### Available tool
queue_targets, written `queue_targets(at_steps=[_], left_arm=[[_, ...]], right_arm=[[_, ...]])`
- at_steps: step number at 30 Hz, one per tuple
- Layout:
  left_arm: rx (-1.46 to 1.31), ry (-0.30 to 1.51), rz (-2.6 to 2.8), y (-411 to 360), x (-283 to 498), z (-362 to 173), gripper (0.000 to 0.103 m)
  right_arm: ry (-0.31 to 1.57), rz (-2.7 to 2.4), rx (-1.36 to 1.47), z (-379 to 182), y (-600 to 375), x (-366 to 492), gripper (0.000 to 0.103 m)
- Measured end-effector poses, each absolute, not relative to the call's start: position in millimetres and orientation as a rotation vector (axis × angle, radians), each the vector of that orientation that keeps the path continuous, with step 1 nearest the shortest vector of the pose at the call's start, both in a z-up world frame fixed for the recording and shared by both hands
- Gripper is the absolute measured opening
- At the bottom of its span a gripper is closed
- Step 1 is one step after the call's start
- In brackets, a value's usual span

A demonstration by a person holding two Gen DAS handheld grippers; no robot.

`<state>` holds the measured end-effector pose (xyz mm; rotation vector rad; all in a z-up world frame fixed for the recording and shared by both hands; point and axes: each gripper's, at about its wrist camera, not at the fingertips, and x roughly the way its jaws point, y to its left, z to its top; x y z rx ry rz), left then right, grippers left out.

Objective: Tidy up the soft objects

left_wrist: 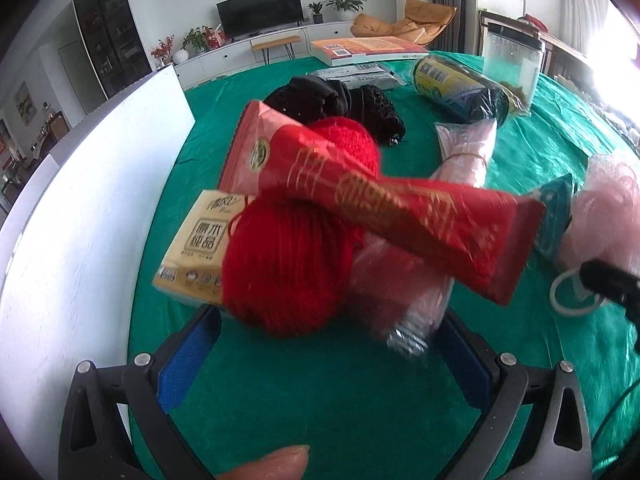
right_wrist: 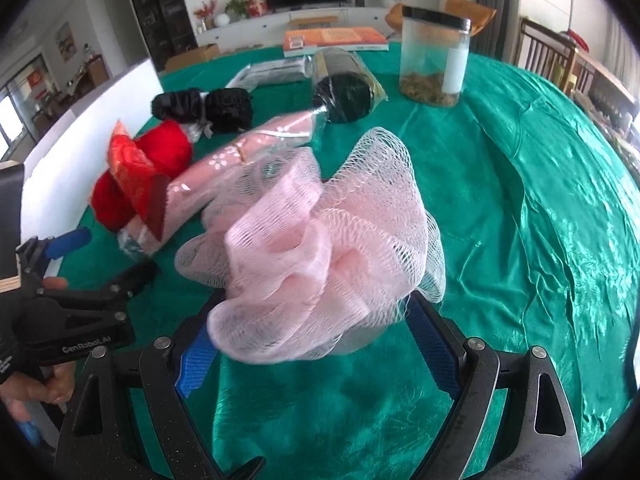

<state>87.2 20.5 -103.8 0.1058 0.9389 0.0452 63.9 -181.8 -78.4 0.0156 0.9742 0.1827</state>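
My left gripper [left_wrist: 326, 358] is open, its blue pads either side of a red yarn ball [left_wrist: 288, 264] and a clear-wrapped pink bundle [left_wrist: 404, 292], without pressing on them. A red tissue pack [left_wrist: 400, 208] lies slanted across the yarn, and a yellow tissue pack [left_wrist: 196, 248] sits at its left. My right gripper [right_wrist: 314, 352] stands open too, with a pink mesh bath pouf [right_wrist: 320, 248] resting on the cloth between its fingertips. The left gripper [right_wrist: 104, 258] shows at the left of the right wrist view, next to the red pile [right_wrist: 152, 160].
A white panel [left_wrist: 80, 200] stands along the left edge of the green tablecloth [right_wrist: 520, 200]. Behind the pile are black knitted items [right_wrist: 204, 108], a wrapped pink towel [right_wrist: 256, 148], a dark plastic-wrapped roll [right_wrist: 344, 92], a clear jar [right_wrist: 434, 60] and an orange book [right_wrist: 336, 38].
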Motion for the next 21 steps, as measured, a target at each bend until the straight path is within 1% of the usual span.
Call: queue_targets(at_steps=[4,7,9,11,14,21], left_arm=[[0.068,0.926,0.053,22.3,116.0,-106.1,0.103],[-0.029,0.953,0.047,31.4,125.0,-108.8,0.103],[-0.03,0.951,0.052,31.5,125.0,-109.1,0.103],[-0.031,0.95,0.052,30.3,124.9,-109.6,0.103],[-0.03,0.951,0.052,29.9,125.6,-109.4,0.103],[-0.03,0.95,0.052,30.1,125.2,-109.3,0.103]], right_arm=[[0.917,0.029,0.099,-74.3,-229.4,109.6,0.089],[0.911,-0.009,0.109,-76.4,-247.9,129.2,0.089],[0.92,-0.009,0.091,-83.7,-249.6,133.7,0.09],[0.914,0.002,0.056,-89.0,-244.6,132.1,0.093],[0.921,-0.01,0.019,-89.8,-238.9,131.2,0.094],[0.921,0.0,0.031,-90.4,-242.6,133.7,0.096]])
